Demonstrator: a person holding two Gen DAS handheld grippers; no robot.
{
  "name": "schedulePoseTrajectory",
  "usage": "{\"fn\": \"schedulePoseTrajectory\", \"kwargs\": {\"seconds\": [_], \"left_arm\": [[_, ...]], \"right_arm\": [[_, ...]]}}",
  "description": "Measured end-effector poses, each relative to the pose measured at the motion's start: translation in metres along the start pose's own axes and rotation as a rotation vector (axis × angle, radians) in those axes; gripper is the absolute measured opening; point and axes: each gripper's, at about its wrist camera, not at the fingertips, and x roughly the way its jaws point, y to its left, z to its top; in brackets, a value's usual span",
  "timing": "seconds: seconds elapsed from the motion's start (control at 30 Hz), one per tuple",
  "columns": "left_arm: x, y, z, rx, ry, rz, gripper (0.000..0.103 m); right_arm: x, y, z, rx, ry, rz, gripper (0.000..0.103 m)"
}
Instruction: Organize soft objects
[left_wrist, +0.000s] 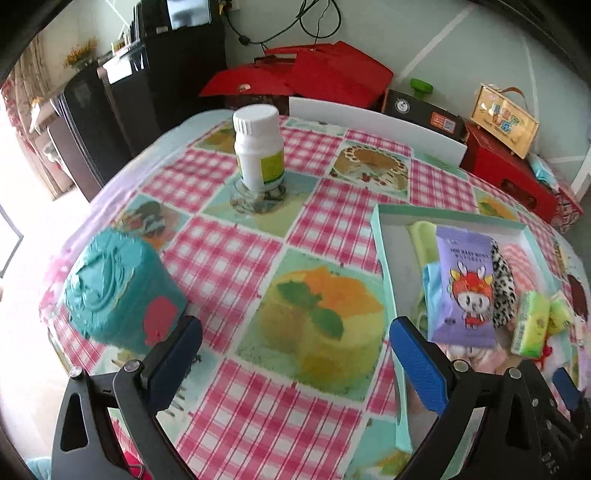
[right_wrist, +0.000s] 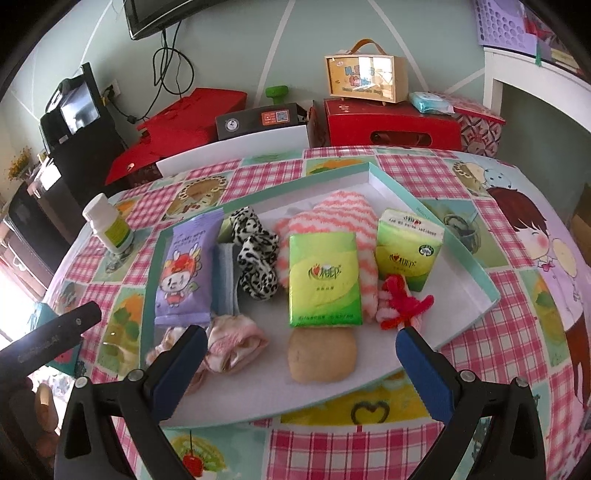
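Note:
A shallow teal-rimmed tray (right_wrist: 461, 254) lies on the table and holds soft items: a purple wipes pack (right_wrist: 181, 269), a leopard-print scrunchie (right_wrist: 256, 258), a pink-striped fuzzy sock (right_wrist: 340, 218), two green tissue packs (right_wrist: 323, 280) (right_wrist: 408, 247), a tan round puff (right_wrist: 322, 356), a pink cloth (right_wrist: 236, 341) and a red-and-white pipe-cleaner piece (right_wrist: 400, 302). My right gripper (right_wrist: 299, 354) is open and empty at the tray's near edge. My left gripper (left_wrist: 295, 350) is open and empty over the tablecloth, left of the tray (left_wrist: 388, 258). The purple pack (left_wrist: 463, 291) shows there too.
A teal tin (left_wrist: 118, 291) stands beside my left finger. A white pill bottle (left_wrist: 258, 147) stands further back on the checked tablecloth (left_wrist: 229, 266). Red boxes (right_wrist: 391, 122), a white chair back (right_wrist: 236, 147) and a wooden case (right_wrist: 365, 75) lie beyond the table.

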Motion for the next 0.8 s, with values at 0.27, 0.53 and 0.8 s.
{"fn": "schedulePoseTrajectory", "kwargs": {"seconds": [0.27, 0.53, 0.8], "left_arm": [[-0.011, 0.019, -0.014, -0.019, 0.03, -0.034, 0.101], [-0.026, 0.021, -0.022, 0.022, 0.023, -0.02, 0.101], [-0.036, 0.021, -0.034, 0.062, 0.021, -0.01, 0.101]], "right_arm": [[-0.009, 0.009, -0.015, -0.022, 0.013, -0.004, 0.103], [-0.02, 0.012, -0.032, -0.027, 0.025, -0.013, 0.103], [-0.031, 0.01, -0.034, -0.006, 0.009, -0.017, 0.103]]}}
